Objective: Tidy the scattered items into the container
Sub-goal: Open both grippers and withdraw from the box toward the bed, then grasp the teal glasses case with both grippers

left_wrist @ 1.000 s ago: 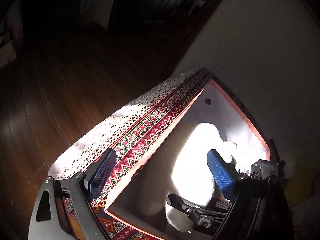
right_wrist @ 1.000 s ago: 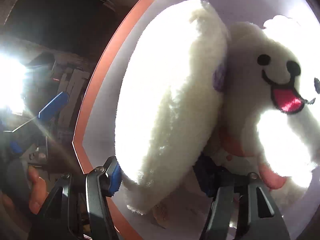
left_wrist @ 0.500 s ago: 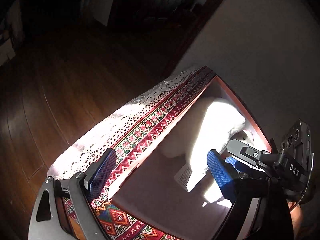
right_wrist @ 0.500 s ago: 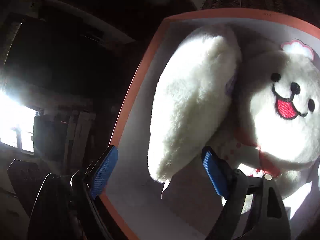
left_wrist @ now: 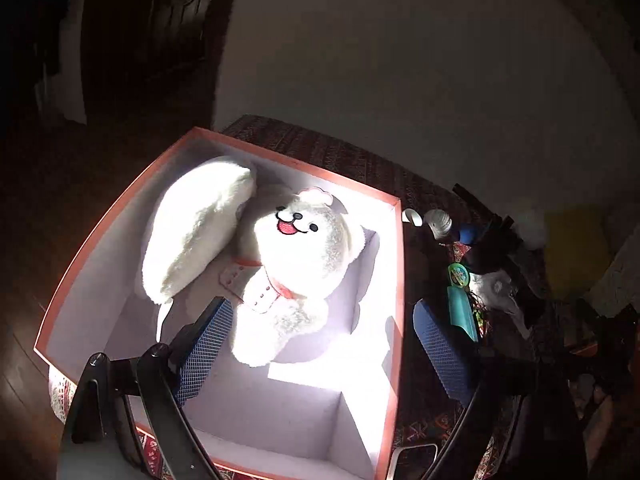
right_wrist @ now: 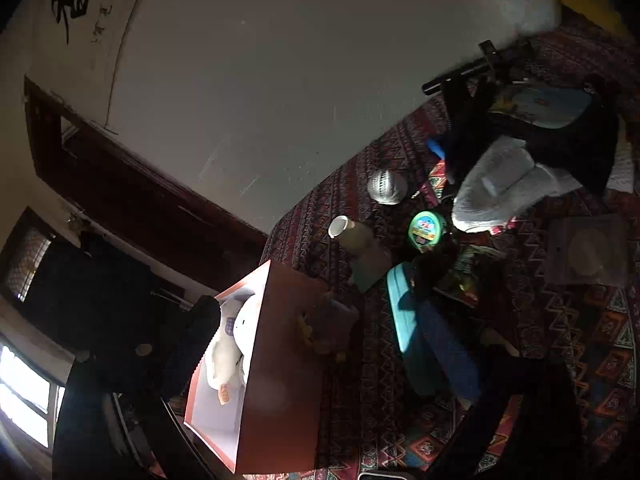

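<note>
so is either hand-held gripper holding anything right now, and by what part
Nothing is held. The left hand-held gripper is open above the box, and the right hand-held gripper is open over the table.

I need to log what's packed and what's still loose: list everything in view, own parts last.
box: one, orange-red rim and outside, white inside, on the patterned cloth.
plush dog: one, white with red tongue, lying in the box.
white plush pillow: one, in the box, leaning against the dog.
patterned cloth: one, dark red, covering the table.
teal case: one, on the cloth beside the box.
grey ball: one, on the cloth near the wall.
paper tube: one, white-rimmed, on the cloth.
round green toy: one, next to the tube.
grey cloth bundle: one, behind the green toy.
left gripper: open, over the box.
right gripper: open, over the box's edge.
</note>
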{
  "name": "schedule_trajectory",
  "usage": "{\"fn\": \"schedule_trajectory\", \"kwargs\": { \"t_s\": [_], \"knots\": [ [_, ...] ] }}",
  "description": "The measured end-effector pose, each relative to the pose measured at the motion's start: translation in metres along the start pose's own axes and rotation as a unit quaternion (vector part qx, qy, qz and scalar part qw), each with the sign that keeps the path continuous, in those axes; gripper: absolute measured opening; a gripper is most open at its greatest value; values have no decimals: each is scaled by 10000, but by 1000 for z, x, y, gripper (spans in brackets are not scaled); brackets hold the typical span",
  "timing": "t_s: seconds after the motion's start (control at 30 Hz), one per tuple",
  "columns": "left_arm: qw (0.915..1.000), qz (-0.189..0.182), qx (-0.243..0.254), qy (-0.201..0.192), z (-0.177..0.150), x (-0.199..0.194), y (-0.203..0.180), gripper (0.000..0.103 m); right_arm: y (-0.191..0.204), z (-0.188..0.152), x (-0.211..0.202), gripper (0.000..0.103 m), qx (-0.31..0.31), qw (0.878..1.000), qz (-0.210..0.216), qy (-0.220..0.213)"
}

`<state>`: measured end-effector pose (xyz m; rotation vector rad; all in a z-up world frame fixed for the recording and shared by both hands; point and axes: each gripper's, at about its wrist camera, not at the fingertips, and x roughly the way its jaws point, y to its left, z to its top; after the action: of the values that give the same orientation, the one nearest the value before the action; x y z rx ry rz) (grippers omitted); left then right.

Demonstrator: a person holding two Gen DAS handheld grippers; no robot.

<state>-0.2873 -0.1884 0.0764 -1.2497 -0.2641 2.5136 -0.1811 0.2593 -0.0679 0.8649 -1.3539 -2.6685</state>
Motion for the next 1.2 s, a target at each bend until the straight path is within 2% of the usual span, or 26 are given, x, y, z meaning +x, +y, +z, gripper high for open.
{"fn": "schedule_trajectory", "kwargs": {
  "t_s": [0.1, 0.13, 0.2, 0.3, 0.43, 0.57, 0.63, 0.67, 0.7, 0.73, 0.8, 0.93, 1.03, 1.2],
  "knots": [
    [9977, -306, 529, 297, -16, 32, -72, 92, -50, -5, -34, 101, 413, 9987, -124, -271],
    [9959, -393, 660, 470, -23, 47, -93, 92, -66, -6, -37, 101, 596, 9973, -317, -279],
    [9908, -493, 925, 860, -43, 83, -133, 92, -91, 2, -50, 100, 846, 9956, -320, -244],
    [9843, -311, 1250, 1211, -66, 133, -174, 92, -105, 14, -55, 99, 760, 9963, -341, -224],
    [9815, 97, 1352, 1356, -78, 183, -197, 92, -122, 16, -62, 99, 628, 9968, -409, -294],
    [9746, 163, 1521, 1636, -93, 211, -207, 92, -139, 15, -43, 97, 767, 9966, -271, 89],
    [9725, 226, 1628, 1652, -100, 219, -207, 86, -139, 15, -35, 95, 787, 9965, -179, 225],
    [9731, 179, 1566, 1683, -102, 221, -202, 62, -137, 16, -30, 95, 743, 9968, -140, 272],
    [9739, -65, 1364, 1814, -102, 223, -195, 42, -135, 16, -25, 94, 688, 9970, -136, 316],
    [9742, -312, 1119, 1935, -101, 224, -187, 39, -132, 17, -18, 92, 646, 9971, -137, 368],
    [9750, -529, 905, 1960, -98, 222, -176, 36, -129, 15, -1, 88, 660, 9964, -43, 535],
    [9717, -967, 664, 2052, -93, 213, -160, 35, -134, -2, 28, 88, 1072, 9883, 391, 1014],
    [9653, -1451, 312, 2148, -88, 206, -147, 35, -137, -13, 41, 88, 1328, 9802, 732, 1270],
    [9497, -2220, -364, 2177, -80, 191, -131, 35, -143, -25, 48, 88, 1753, 9673, 1189, 1392]
  ]
}}
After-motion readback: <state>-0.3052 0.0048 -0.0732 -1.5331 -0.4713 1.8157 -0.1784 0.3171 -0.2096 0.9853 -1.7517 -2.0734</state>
